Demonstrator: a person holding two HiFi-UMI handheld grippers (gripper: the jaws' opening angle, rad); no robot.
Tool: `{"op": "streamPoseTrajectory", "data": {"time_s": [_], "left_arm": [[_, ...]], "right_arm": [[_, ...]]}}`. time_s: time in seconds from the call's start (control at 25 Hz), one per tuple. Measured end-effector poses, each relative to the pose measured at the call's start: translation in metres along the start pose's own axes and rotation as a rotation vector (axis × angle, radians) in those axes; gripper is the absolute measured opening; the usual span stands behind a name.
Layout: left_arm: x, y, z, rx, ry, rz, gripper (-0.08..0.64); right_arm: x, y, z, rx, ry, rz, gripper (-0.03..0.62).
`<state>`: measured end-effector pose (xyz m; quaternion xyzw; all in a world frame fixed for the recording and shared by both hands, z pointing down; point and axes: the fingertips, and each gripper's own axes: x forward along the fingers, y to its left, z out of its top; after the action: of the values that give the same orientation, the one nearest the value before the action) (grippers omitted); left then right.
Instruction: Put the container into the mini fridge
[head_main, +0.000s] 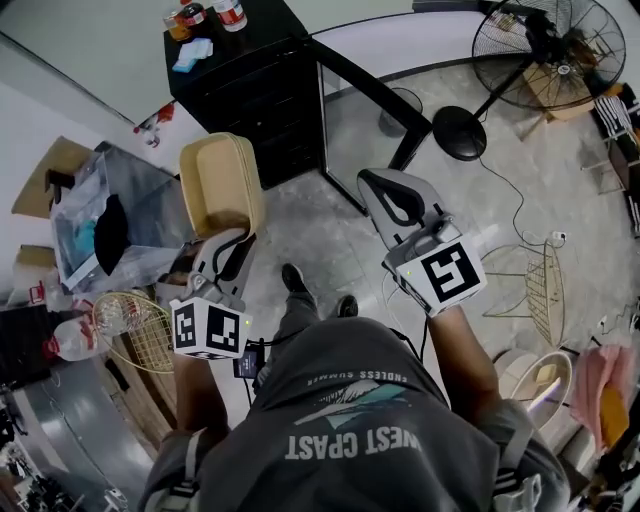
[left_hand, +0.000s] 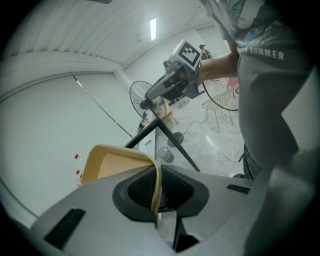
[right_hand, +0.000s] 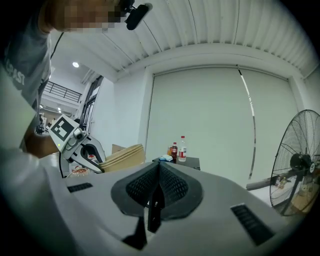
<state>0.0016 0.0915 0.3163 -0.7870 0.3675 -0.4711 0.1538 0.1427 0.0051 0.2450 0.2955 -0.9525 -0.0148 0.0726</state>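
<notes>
The beige rectangular plastic container (head_main: 222, 185) looks smooth and matt, the black boxy mini fridge (head_main: 258, 105) dull-finished, the grey stone-like floor (head_main: 345, 245) faintly glossy.

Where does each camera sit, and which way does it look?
Head view: on the head, looking down; shows shirt, arms, left gripper, right gripper.
Left gripper view: on the left gripper, looking along jaws shut on the beige container; shows torso, right arm.
Right gripper view: on the right gripper, facing the black fridge; shows shirt, left arm.
Shared: all three show container and fan.
</notes>
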Motion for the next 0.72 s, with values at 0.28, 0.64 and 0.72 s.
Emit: {"op": "streamPoseTrajectory", "data": {"time_s": [0.28,0.64,0.72], "left_arm": [[0.022,0.035,-0.019,0.022,-0.048,-0.036,0.043],[0.044,0.073,-0.054,0.049,-0.084,-0.089,0.043],[0.047,0.08,-0.06,0.058,-0.094,-0.1,0.043]], "right_arm": [[0.036,-0.005,0.006,-0.002,0.016,-0.055,0.028],[0.091,-0.005,0.014,0.005,0.028,-0.106,0.029],[0.102,-0.004,0.016,0.011,0.023,-0.119,0.029]]}}
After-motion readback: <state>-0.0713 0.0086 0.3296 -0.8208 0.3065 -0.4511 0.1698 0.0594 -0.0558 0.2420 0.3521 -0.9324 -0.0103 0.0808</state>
